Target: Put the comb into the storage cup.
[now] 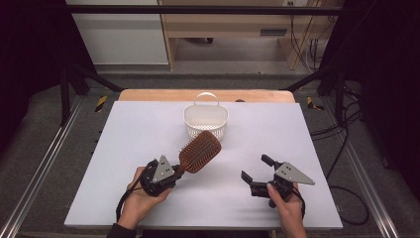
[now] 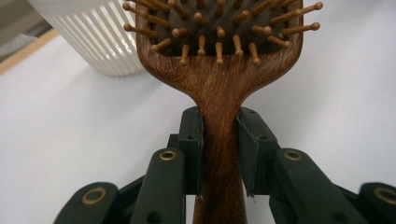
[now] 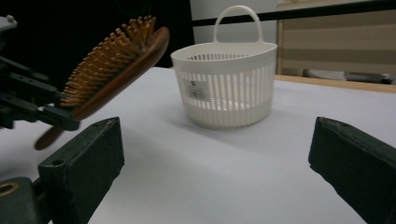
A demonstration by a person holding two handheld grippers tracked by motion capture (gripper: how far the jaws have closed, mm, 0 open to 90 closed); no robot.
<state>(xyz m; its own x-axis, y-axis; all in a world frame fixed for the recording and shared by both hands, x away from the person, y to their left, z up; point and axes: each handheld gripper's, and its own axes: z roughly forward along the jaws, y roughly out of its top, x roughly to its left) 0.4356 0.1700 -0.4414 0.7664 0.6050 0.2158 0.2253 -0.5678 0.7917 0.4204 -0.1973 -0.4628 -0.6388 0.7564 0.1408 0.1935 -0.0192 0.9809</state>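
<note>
Left gripper (image 1: 179,170): black body, grey three-cornered plate with screws, black cable, brass-ringed holes along dark jaw links. Right gripper (image 1: 256,167): black, matching grey plate, square black pads (image 3: 88,154). Dark sleeve (image 1: 121,231) at left wrist.

The white surface (image 1: 148,129) lies bare along its left and right parts and across the near edge, so a hand-held gripper can pass freely there. One fixed obstacle stands at the far middle: a white slotted basket (image 1: 206,121) with an upright handle, its mouth open from above. The wooden hairbrush (image 1: 199,151), clamped in the left hand-held gripper (image 1: 174,171), juts toward the basket and its head nearly closes the gap in front of it. Between that brush and the right hand-held gripper (image 1: 256,172), whose jaws stand wide, a bare lane runs to the basket's right front.
</note>
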